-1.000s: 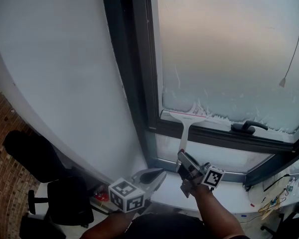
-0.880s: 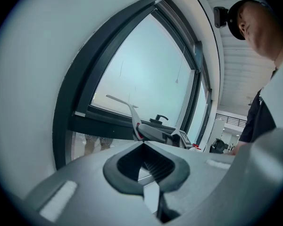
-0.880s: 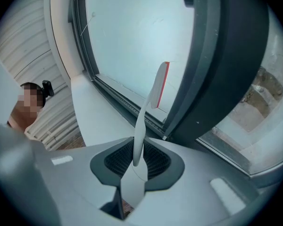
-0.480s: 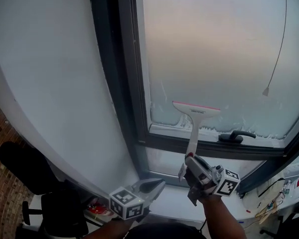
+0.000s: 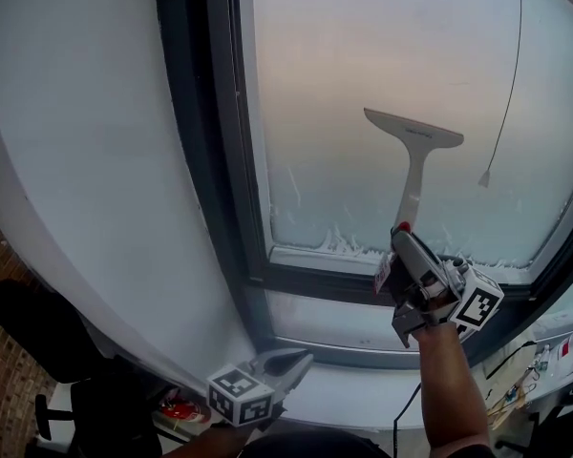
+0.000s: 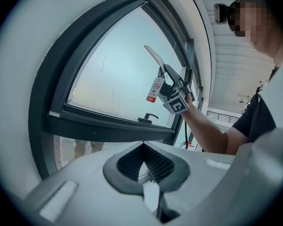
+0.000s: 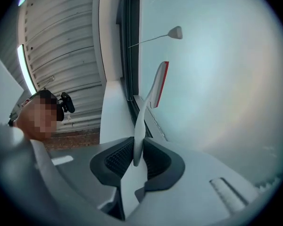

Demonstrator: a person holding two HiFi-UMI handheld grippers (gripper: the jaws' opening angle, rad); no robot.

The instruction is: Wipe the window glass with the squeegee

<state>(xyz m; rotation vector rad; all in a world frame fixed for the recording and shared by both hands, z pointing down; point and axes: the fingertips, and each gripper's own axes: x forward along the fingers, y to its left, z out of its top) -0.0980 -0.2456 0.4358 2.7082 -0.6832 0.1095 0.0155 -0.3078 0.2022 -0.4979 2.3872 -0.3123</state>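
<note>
The right gripper (image 5: 403, 246) is raised in front of the window, its jaws clamped on the lower end of the squeegee (image 5: 415, 160). In the right gripper view the dark pads of that gripper (image 7: 136, 150) press on both sides of the thin white handle of the squeegee (image 7: 152, 92), which runs up and away from the jaws to the blade with its red edge against the glass (image 7: 217, 65). In the head view the blade sits well above the lower frame (image 5: 296, 280), right of the pane's middle, tilted slightly with its left end higher. A white residue (image 5: 339, 244) lines the bottom edge of the glass (image 5: 363, 74). A thin cord (image 5: 504, 103) with a small pull at its end hangs in front of the pane, just right of the blade. A red and white tag (image 5: 384, 273) hangs from the right gripper.

The left gripper (image 5: 299, 358) is held low, well below the window and apart from the squeegee, near the white curved wall (image 5: 86, 160). In its own view the jaws of the left gripper (image 6: 143, 147) are together with nothing between them, pointing towards the window. That view also shows the right gripper (image 6: 163, 73) with the squeegee (image 6: 152, 56) up on the glass (image 6: 118, 74), and a dark window handle (image 6: 148, 118) on the lower frame. A dark chair (image 5: 29, 322) stands at the lower left.
</note>
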